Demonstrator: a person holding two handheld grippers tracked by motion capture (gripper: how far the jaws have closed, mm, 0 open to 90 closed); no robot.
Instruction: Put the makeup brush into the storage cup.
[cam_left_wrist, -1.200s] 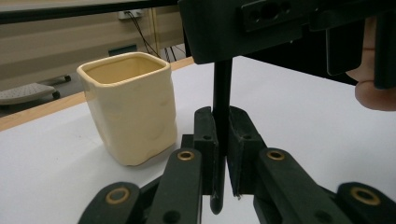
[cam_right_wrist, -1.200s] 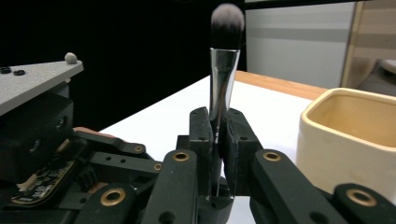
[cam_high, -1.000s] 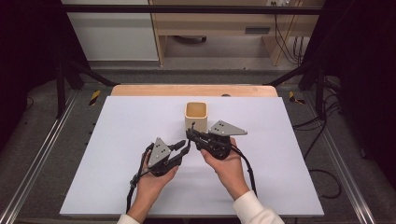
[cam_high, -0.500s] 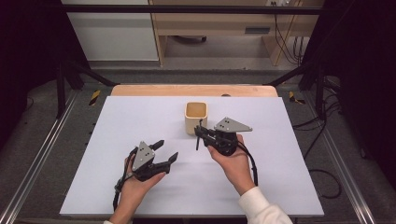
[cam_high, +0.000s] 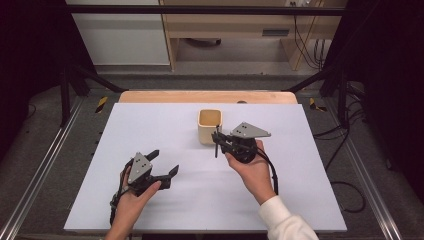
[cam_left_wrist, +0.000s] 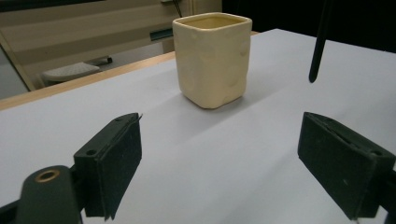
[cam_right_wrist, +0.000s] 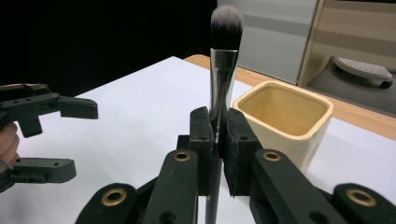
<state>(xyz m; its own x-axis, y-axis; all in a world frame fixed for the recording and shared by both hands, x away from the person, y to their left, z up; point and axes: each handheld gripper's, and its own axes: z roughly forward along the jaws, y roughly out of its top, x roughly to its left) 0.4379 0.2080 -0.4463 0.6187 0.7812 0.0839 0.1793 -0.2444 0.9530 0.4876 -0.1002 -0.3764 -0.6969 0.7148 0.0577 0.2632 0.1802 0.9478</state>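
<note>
A cream square cup stands on the white table top, empty as far as I see into it. Just right of it my right gripper is shut on a make-up brush, held upright with grey bristles up and the dark handle hanging down above the table. My left gripper is at the near left, well apart from the cup. Its jaws have just been opening and stand open with nothing between them. The right gripper view shows the left gripper at its left edge.
The white board has a wooden strip along its far edge. Metal rails run along both sides, and cables lie on the floor at the right. A cabinet stands beyond the table.
My left gripper has drawn away from the right gripper, to the left and toward the near edge, and its jaws have opened. The right gripper has stayed by the cup with the brush.
</note>
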